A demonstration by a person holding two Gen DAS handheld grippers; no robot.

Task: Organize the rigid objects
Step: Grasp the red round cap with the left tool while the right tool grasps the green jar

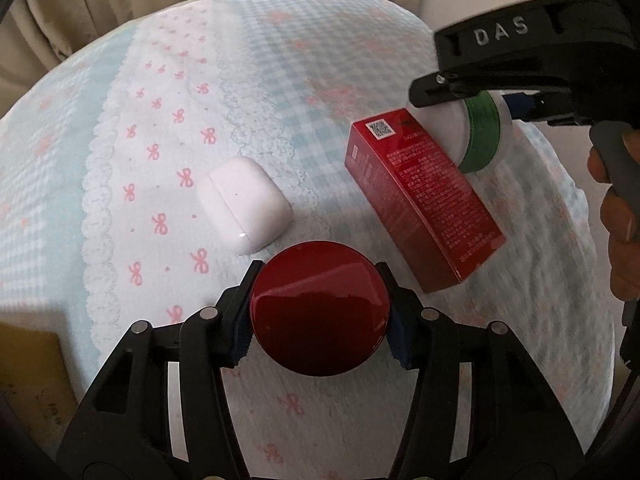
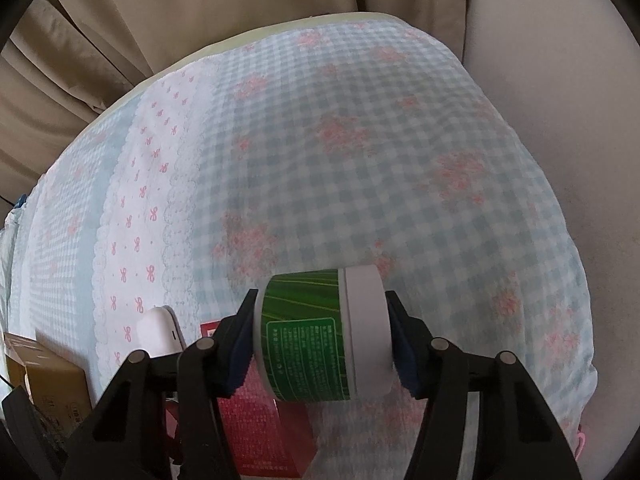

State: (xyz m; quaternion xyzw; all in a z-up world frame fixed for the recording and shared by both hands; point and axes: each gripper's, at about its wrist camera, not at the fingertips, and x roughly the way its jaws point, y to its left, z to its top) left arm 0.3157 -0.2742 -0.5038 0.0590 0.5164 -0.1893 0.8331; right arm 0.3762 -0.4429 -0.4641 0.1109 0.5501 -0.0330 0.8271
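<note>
My left gripper (image 1: pixel 320 312) is shut on a round dark red jar (image 1: pixel 320 308), held just above the cloth. A white earbuds case (image 1: pixel 244 204) lies just beyond it to the left. A red carton (image 1: pixel 424 204) lies flat to the right. My right gripper (image 2: pixel 322 336) is shut on a green-labelled jar with a white lid (image 2: pixel 320 336), held on its side above the carton (image 2: pixel 260 432). In the left wrist view that gripper (image 1: pixel 464 108) and jar (image 1: pixel 476 132) hang over the carton's far end. The white case (image 2: pixel 160 332) shows at lower left in the right wrist view.
The table (image 1: pixel 280 80) is covered by a blue checked cloth with pink bows (image 2: pixel 360 160). Beige curtains (image 2: pixel 160 20) hang behind it. A cardboard box (image 2: pixel 44 380) stands off the table's left edge. A hand (image 1: pixel 616 208) holds the right gripper.
</note>
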